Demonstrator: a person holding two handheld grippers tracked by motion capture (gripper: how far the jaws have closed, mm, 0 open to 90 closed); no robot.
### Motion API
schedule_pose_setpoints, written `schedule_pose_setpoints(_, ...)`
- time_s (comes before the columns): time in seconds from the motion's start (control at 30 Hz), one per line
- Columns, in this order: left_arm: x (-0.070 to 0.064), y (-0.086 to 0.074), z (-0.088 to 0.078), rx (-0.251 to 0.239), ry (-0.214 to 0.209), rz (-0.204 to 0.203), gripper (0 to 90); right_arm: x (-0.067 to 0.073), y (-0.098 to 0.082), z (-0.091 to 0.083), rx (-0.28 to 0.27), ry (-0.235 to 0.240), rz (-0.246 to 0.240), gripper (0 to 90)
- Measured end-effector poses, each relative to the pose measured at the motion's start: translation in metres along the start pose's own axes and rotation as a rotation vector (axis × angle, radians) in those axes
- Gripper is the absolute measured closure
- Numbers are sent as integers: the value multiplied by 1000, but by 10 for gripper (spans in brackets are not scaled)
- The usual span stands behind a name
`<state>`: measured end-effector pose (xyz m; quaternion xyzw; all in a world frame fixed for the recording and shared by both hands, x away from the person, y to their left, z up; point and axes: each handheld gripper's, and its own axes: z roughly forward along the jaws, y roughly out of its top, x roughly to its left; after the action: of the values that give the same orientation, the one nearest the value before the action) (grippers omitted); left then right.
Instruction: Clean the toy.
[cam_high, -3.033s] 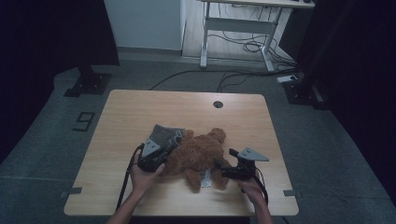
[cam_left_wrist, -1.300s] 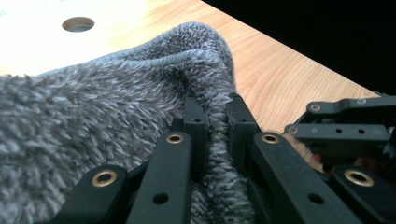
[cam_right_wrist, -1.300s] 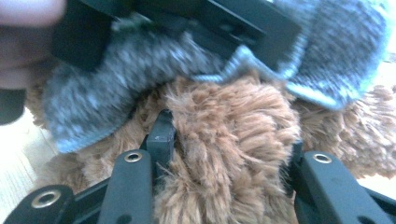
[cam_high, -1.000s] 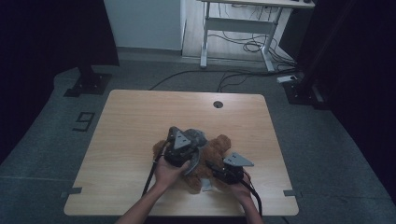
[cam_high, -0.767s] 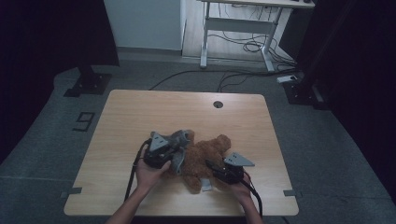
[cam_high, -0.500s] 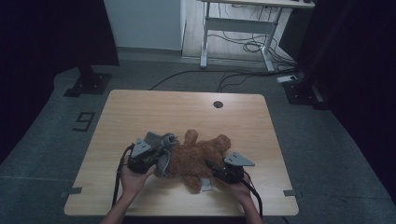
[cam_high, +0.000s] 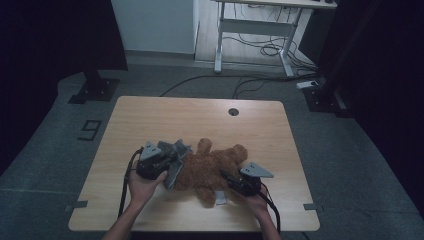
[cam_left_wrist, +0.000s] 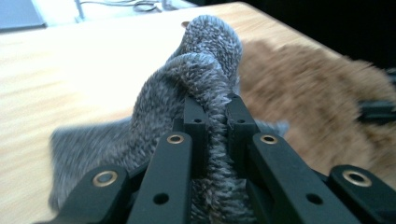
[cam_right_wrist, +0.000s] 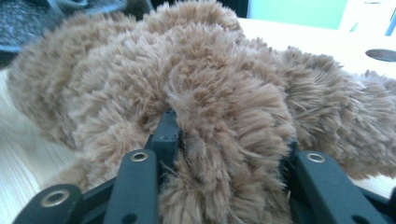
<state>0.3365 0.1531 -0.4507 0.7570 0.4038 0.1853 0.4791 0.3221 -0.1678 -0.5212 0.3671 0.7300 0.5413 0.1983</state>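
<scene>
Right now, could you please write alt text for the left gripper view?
The left tongs are shut on a fold of grey knitted garment, pinched between the black jaws. A brown plush toy lies just behind it on the wooden table.

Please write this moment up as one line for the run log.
left claw: shut on grey knitted garment | right claw: closing on brown teddy bear, fur between jaws | bear lying on table | garment beside bear
</scene>
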Motion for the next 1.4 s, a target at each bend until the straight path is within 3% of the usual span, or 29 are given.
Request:
schedule_pose_setpoints(0.17, -11, 13, 13, -2, -19, 19, 823, 1, 7, 1, -30, -11, 1, 642)
schedule_pose_setpoints(0.4, -11, 19, 22, -5, -24, 13, 822, -4, 22, 6, -82, -40, -5, 669)
schedule_pose_setpoints(0.6, -16, 32, 31, -1, -40, 9, 820, -4, 20, 9, -99, -57, -35, 670)
schedule_pose_setpoints(0.67, -26, 41, 41, 2, -70, 11, 821, -2, 18, 8, -102, -61, -47, 670)
schedule_pose_setpoints(0.8, -59, 56, 67, 26, -110, 68, 821, 1, 13, 7, -95, -57, -70, 669)
schedule_pose_setpoints(0.97, -84, 61, 95, 80, -115, 111, 820, 0, 7, 6, -90, -56, -78, 668)
schedule_pose_setpoints(1.13, -76, 48, 106, 123, -97, 88, 821, -1, 4, 5, -77, -57, -83, 668)
schedule_pose_setpoints(1.4, -43, 32, 74, 109, -42, 59, 821, -2, 1, 5, -74, -59, -75, 668)
